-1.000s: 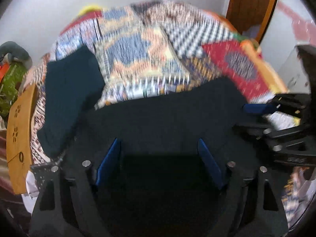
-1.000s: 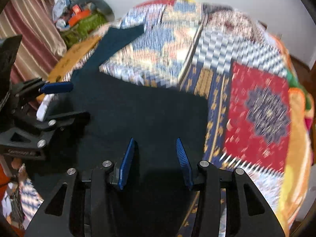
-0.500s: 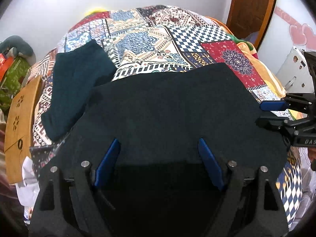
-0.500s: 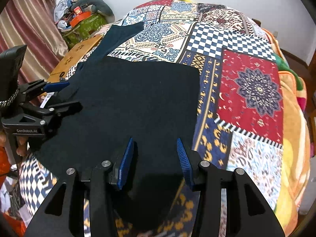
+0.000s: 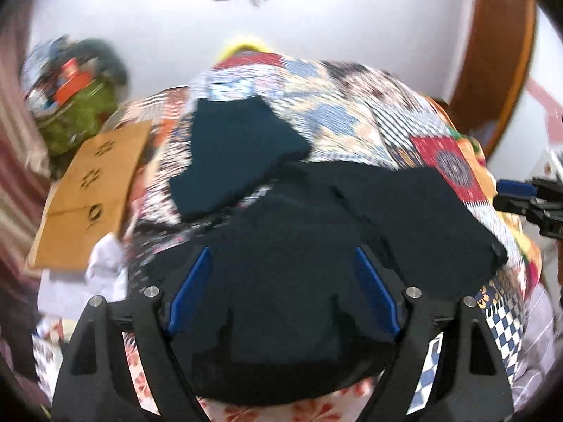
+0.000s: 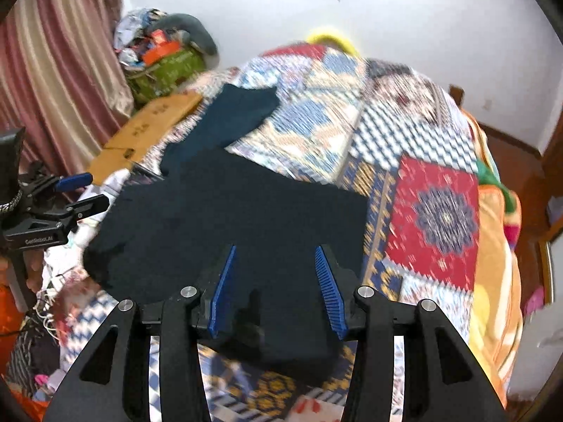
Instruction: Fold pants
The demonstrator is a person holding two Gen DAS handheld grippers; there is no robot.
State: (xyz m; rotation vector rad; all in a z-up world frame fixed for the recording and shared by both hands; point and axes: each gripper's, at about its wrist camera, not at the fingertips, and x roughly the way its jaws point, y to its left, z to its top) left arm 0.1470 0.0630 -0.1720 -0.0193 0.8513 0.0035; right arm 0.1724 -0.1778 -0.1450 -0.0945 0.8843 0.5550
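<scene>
Right wrist view gives me the wide picture: a bed under a patchwork quilt, and on its near half the dark pants, spread in a broad, partly doubled slab. A second dark garment, teal-tinted, lies beyond them toward the far left corner; I cannot tell whether the two touch. A cardboard panel leans at the bed's left edge.

My right gripper has its jaws spread, with nothing between them, over the pants' near edge. My left gripper is likewise spread wide over the cloth, gripping nothing that I can see.

My worry is the next pinch. The fabric is dark and the layers hard to read, so I could catch only the top layer, or both by mistake, and drag the fold crooked. The near edge also hangs close to the mattress edge; a careless tug could slide the pants off. Motion blur doesn't help my aim.
</scene>
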